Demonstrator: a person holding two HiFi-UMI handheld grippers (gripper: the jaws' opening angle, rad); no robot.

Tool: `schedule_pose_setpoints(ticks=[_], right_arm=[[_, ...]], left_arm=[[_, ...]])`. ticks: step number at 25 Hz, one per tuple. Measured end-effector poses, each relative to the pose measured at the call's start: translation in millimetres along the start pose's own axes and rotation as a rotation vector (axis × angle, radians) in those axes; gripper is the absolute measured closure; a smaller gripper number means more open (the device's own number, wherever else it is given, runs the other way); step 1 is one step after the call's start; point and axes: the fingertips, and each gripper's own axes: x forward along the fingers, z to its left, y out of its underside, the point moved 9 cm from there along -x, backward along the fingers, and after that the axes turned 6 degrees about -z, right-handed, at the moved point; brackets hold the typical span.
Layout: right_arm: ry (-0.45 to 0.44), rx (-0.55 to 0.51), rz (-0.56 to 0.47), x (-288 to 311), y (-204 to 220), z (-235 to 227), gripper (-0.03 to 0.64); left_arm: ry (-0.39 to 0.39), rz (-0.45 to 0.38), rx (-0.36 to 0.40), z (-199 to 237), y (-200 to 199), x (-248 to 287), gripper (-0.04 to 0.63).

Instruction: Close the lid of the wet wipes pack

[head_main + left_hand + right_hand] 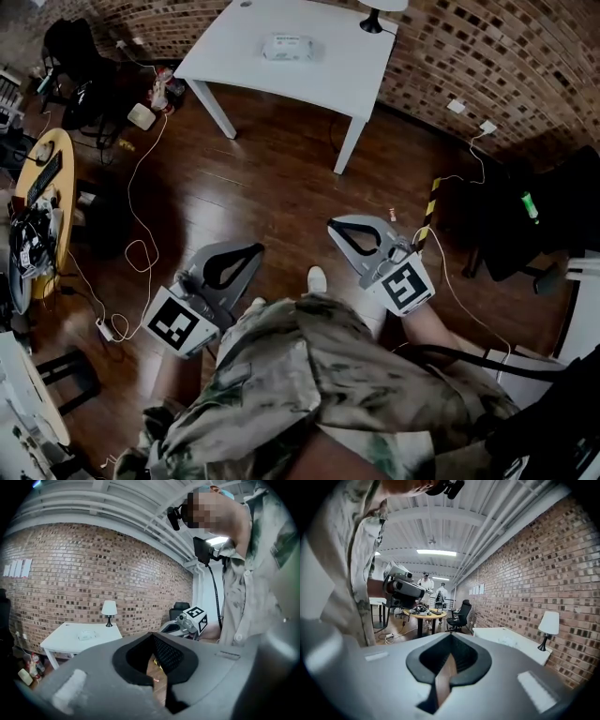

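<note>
wet wipes pack [288, 46] at 12 o'clock, lid too small to tell | long axis 9-to-3 | left gripper [255, 248], right gripper [334, 226] closed, empty

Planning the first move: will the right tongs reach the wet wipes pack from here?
Probably not: the wet wipes pack lies on the white table, far across the floor from the right tongs.

No legible text, no numbers — wet wipes pack [288, 46] print too small
</note>
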Motion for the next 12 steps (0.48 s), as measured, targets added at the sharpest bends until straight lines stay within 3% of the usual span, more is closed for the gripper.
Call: schedule_pose_setpoints(ticks=[5, 12], right_arm=[[-0.027, -0.01, -0.014, 2, -16, 55, 0.614], [-0.037, -0.025, -0.039, 26, -50, 159, 0.614]], left_arm=[[0.012, -0.047, -0.001, -34, 6, -46, 0.594], [-0.001, -0.083, -0.039, -66, 33, -159, 0.594]])
